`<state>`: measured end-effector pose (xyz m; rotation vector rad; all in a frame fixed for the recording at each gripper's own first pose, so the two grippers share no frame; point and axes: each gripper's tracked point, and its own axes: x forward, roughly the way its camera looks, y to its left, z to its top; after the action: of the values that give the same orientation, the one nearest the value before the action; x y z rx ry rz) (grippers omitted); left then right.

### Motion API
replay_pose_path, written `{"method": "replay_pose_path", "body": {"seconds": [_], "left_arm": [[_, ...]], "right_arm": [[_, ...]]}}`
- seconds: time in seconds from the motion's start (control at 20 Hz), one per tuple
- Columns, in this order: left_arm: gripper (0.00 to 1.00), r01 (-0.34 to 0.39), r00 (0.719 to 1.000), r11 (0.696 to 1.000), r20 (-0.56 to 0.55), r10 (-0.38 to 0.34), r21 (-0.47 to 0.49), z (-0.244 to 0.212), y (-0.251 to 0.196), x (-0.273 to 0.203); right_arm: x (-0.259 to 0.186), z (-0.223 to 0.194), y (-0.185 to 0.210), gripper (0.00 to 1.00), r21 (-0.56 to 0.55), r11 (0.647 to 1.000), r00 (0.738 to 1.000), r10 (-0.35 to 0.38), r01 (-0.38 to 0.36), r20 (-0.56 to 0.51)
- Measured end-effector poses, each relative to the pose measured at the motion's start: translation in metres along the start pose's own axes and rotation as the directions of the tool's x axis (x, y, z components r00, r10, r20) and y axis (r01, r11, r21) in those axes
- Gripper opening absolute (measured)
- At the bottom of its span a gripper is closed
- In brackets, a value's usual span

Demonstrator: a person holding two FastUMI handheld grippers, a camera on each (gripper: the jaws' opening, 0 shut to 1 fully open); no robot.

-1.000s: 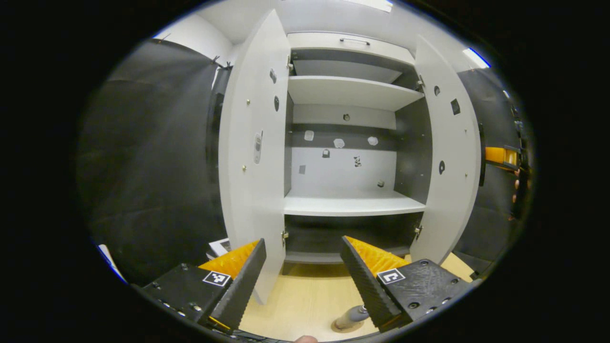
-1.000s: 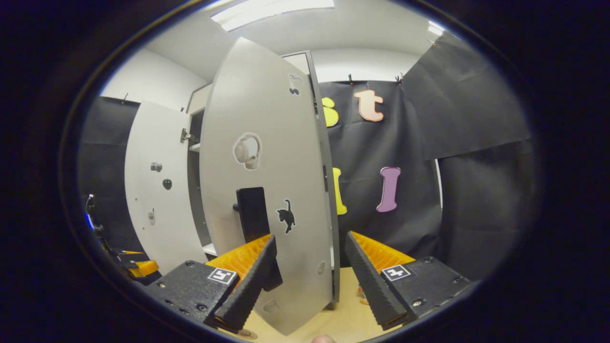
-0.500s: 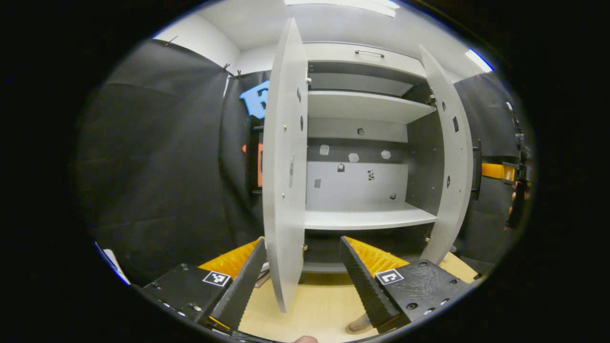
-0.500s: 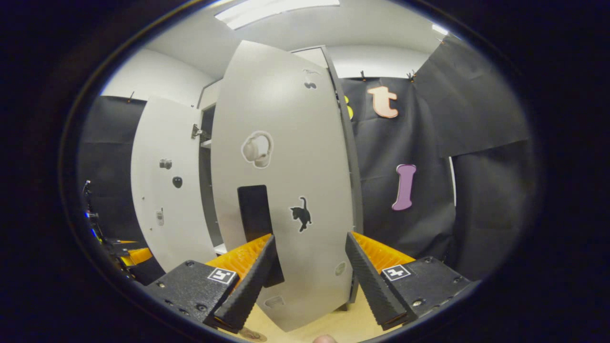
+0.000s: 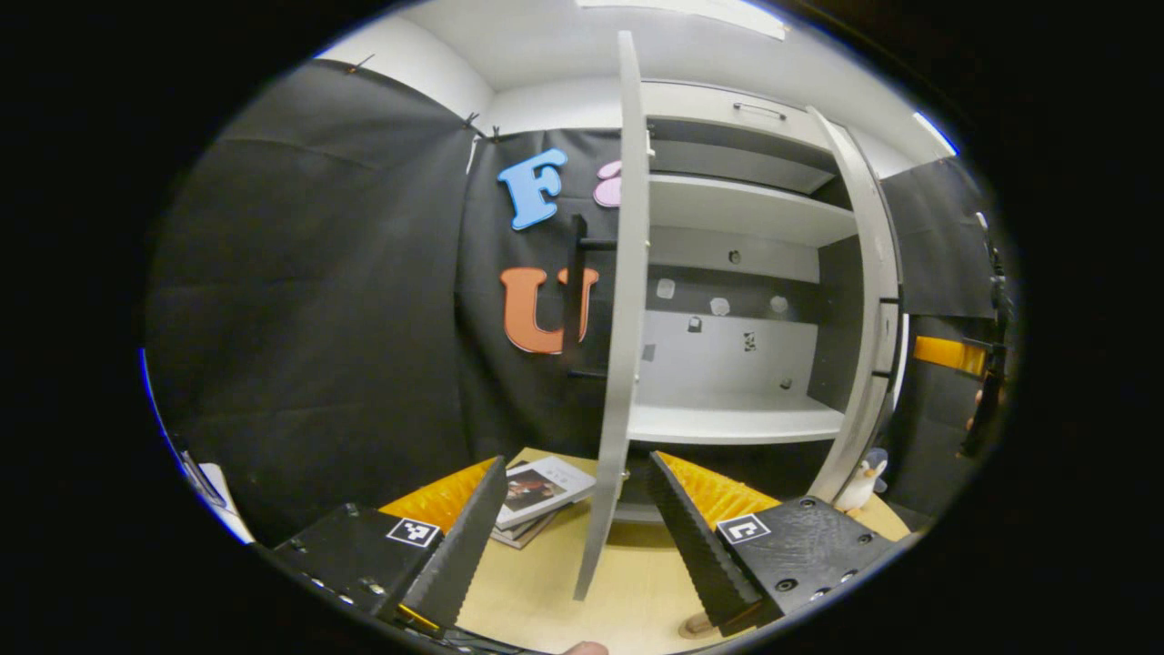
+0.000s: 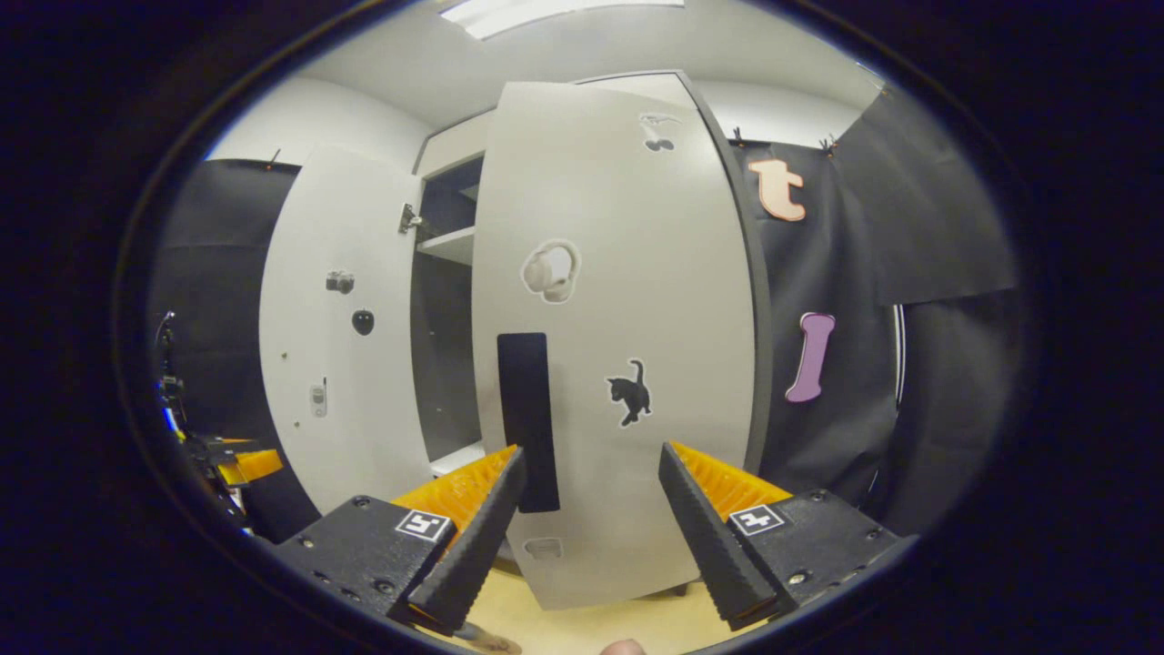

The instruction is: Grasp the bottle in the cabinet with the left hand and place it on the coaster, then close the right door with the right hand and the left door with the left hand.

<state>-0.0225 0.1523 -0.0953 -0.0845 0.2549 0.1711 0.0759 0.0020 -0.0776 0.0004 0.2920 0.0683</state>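
- The jaws of the left gripper (image 5: 575,528) stood wide apart with nothing between them, low in the left gripper view; the thin edge of the left door (image 5: 623,346) ran up the middle of the frame between them without touching either.
- The jaws of the right gripper (image 6: 589,532) were equally wide and empty, facing the outer face of the right door (image 6: 627,318) and its dark handle (image 6: 527,418) at lower centre, probably lined up to push it shut.
- The cabinet (image 5: 737,423) shelves at centre right looked bare, so the bottle was likely out already (a small round base at the bottom edge of the left gripper view, beside the right jaw, may have been it on the coaster, though I could not tell).
- Both doors remained open; closing was apparently the step in hand.
- Magazines (image 5: 536,496) lay on the wooden surface (image 5: 627,591) at lower centre, and a toy penguin (image 5: 859,487) stood at lower right.
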Motion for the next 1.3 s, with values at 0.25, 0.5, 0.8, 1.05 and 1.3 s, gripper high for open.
{"method": "replay_pose_path", "body": {"seconds": [0.25, 0.5, 0.8, 1.05, 1.3], "left_arm": [[1.0, -0.061, 0.998, 0.998, 0.012, 0.061, -0.018, 0.015, 0.029, 0.013], [0.96, -0.115, 0.993, 0.993, -0.019, 0.115, 0.01, 0.025, 0.053, 0.033], [0.96, -0.089, 0.996, 0.99, 0.013, 0.091, -0.107, 0.058, 0.053, 0.054], [1.0, -0.049, 0.998, 0.991, 0.023, 0.052, -0.125, 0.063, 0.047, 0.056], [1.0, -0.032, 0.999, 0.997, 0.021, 0.034, -0.072, 0.065, 0.038, 0.055]], "right_arm": [[-0.017, 0.002, -0.021, 0.96, -0.015, 0.998, 0.998, -0.058, 0.059, 0.025], [-0.033, -0.004, -0.046, 0.96, 0.022, 0.994, 0.994, -0.11, 0.11, 0.012], [-0.06, -0.01, -0.081, 0.96, 0.012, 0.981, 0.981, -0.192, 0.192, -0.001], [-0.075, -0.016, -0.101, 0.97, 0.049, 0.97, 0.971, -0.238, 0.238, -0.011], [-0.084, -0.019, -0.105, 0.96, 0.055, 0.967, 0.969, -0.248, 0.249, -0.021]]}}
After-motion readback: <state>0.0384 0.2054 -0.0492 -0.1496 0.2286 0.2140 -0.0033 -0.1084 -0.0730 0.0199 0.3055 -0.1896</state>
